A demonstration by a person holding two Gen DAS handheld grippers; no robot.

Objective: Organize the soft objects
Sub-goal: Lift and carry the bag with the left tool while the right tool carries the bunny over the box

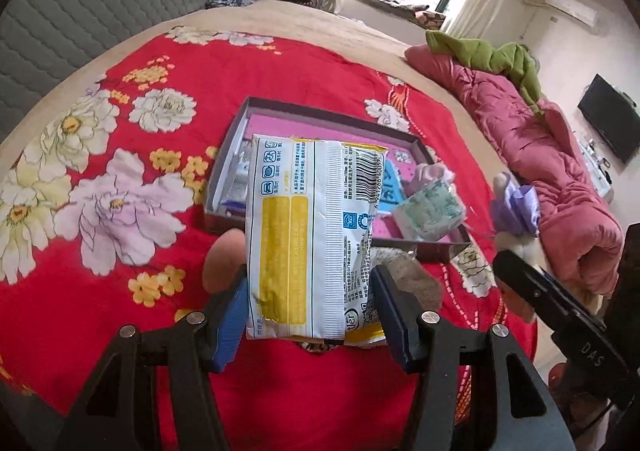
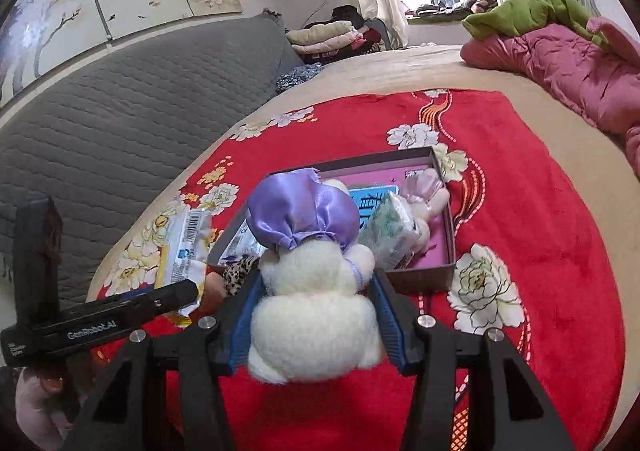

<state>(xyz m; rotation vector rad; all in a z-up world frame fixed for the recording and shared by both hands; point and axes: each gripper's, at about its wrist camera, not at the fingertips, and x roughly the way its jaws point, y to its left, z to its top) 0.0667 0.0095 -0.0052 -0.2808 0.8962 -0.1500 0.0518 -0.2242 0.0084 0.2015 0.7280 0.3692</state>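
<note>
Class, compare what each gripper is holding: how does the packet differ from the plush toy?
The packet is flat, glossy and printed with a barcode; the plush toy is rounded, fluffy and white with a purple satin bonnet. The left gripper holds the packet; the right gripper holds the toy. Both are held near the box.
</note>
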